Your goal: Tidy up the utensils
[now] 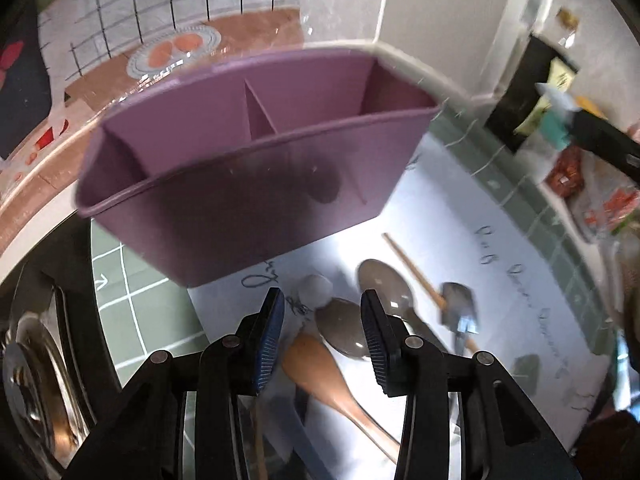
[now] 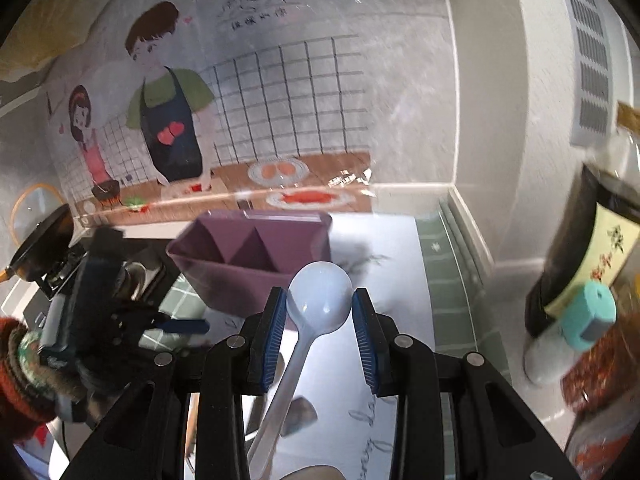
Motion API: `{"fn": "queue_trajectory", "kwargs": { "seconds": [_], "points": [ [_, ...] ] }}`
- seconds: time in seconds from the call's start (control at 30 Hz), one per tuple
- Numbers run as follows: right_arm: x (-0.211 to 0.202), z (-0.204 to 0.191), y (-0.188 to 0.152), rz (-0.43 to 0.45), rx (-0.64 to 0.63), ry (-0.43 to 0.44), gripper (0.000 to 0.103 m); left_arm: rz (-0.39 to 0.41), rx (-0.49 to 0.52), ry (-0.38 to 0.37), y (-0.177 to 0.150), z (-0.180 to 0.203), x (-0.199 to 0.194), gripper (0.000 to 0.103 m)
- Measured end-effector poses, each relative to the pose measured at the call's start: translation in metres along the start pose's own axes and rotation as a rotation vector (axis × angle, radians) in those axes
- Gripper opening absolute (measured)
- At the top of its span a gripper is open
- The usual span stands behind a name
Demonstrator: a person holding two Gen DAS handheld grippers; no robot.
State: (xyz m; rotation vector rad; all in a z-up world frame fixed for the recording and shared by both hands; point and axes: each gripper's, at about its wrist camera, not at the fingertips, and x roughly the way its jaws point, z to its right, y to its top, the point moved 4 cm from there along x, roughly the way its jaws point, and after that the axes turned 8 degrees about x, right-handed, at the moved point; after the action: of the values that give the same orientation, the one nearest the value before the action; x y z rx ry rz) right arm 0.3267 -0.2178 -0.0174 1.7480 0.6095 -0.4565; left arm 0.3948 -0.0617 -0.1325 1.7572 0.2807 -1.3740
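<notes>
black-brushed chinese script on bottle label (image 2: 612, 248)

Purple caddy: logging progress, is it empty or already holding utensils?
Empty. Its visible compartments show bare purple caddy walls; the white spoon sits in the right gripper.

White spoon (image 2: 320, 300) handle end hidden behind right gripper; wooden spoon (image 1: 340, 392) handle cut off.

Purple caddy (image 1: 256, 184) close ahead, compartments open.
</notes>
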Motion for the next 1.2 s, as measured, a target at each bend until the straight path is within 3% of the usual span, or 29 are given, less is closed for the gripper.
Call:
{"fn": "queue_trajectory", "kwargs": {
  "seconds": [0.1,0.33,0.47,0.67,0.83,0.93,1.2],
  "points": [
    [-0.002,0.005,-0.005,-0.007,0.008,-0.019,0.031,-0.036,0.0,0.063,0.004,-0.003,0.012,0.041],
    [-0.002,0.008,-0.012,-0.023,0.011,-0.029,0.031,-0.058,0.008,0.042,0.005,0.003,0.025,0.04],
    [-0.002,0.003,-0.014,-0.025,-0.001,-0.029,0.031,-0.051,-0.042,0.047,0.007,0.001,0.027,0.023],
    [-0.008,-0.003,-0.015,-0.017,-0.015,-0.028,0.031,0.07,-0.191,0.056,-0.008,-0.008,-0.006,0.022],
    [-0.01,-0.006,-0.015,-0.011,-0.015,-0.025,0.031,0.22,-0.311,0.052,-0.03,-0.013,-0.072,0.022],
    [-0.01,-0.008,-0.016,-0.011,-0.012,-0.012,0.031,0.301,-0.35,0.054,-0.037,-0.011,-0.106,0.022],
    [-0.006,-0.024,-0.011,0.003,-0.035,0.015,0.031,0.423,-0.425,0.024,-0.046,-0.016,-0.164,0.022]
  ]
}}
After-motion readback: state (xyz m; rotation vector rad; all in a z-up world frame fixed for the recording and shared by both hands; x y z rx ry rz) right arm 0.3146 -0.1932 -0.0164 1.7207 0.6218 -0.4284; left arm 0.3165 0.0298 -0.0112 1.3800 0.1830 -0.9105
